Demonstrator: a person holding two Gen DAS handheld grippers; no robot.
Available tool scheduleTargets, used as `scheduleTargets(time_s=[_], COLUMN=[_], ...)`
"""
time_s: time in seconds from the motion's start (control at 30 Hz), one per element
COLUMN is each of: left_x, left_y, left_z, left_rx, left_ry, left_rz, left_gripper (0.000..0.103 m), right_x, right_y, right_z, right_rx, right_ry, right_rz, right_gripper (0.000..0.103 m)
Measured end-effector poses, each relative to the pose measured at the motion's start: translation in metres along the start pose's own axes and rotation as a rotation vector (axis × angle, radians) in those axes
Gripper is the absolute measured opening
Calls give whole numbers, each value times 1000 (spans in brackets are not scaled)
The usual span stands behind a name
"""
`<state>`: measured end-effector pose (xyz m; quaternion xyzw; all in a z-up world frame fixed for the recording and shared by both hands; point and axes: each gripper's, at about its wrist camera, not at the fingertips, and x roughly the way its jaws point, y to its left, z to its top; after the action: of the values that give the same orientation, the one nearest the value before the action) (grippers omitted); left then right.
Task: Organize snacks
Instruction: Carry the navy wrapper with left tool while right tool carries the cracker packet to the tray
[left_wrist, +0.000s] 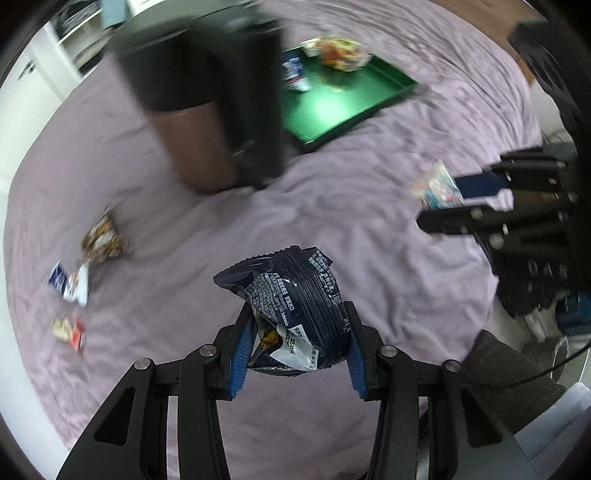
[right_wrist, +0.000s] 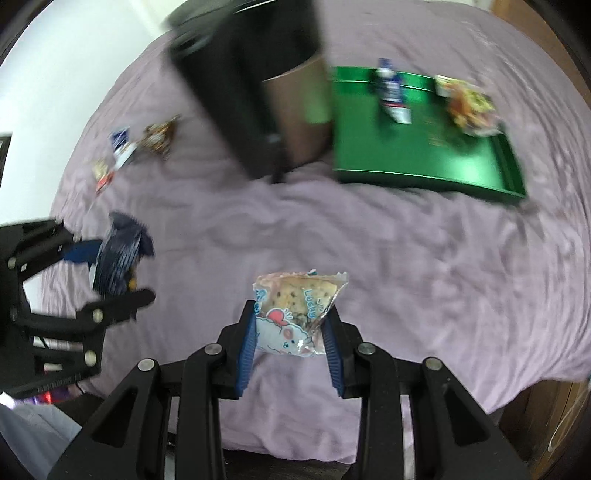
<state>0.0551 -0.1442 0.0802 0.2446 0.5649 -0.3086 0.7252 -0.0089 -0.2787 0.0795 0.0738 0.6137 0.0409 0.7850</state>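
My left gripper (left_wrist: 297, 314) is shut on a dark blue snack bag (left_wrist: 295, 306) and holds it above the purple bedsheet (left_wrist: 351, 221). My right gripper (right_wrist: 291, 314) is shut on a clear cracker packet (right_wrist: 295, 314) with a cartoon print. Each gripper shows in the other view: the right one (left_wrist: 443, 199) at right, the left one (right_wrist: 122, 266) at left. A green tray (left_wrist: 351, 99), also in the right wrist view (right_wrist: 413, 147), holds a blue-white packet (right_wrist: 391, 92) and a yellow-red snack bag (right_wrist: 469, 105).
A dark box with a brown side (left_wrist: 207, 99), seen also in the right wrist view (right_wrist: 266, 92), stands left of the tray. Several small snack packets (left_wrist: 85, 273) lie on the sheet to the left; they also show in the right wrist view (right_wrist: 136, 147). Both views are motion-blurred.
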Motion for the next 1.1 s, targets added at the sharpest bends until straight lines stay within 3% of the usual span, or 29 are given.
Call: scheduleTargets(time_s=[0.33,0.73,1.1], left_x=[-21,-60,-94], left_y=[-42,-55,-50], left_z=[50,107,174], left_rx=[133,156,127], left_ry=[-47,-161,-272], left_rz=[-61,-115,-123], left_gripper=[39,39,39], right_x=[-28,-65,-112], right_y=[-54,-106,-142], right_z=[-4,16,63], right_rx=[152,241,256], right_ry=[-83,-172,-297], right_rz=[-50,-114,-165], right_gripper=[0,0,0])
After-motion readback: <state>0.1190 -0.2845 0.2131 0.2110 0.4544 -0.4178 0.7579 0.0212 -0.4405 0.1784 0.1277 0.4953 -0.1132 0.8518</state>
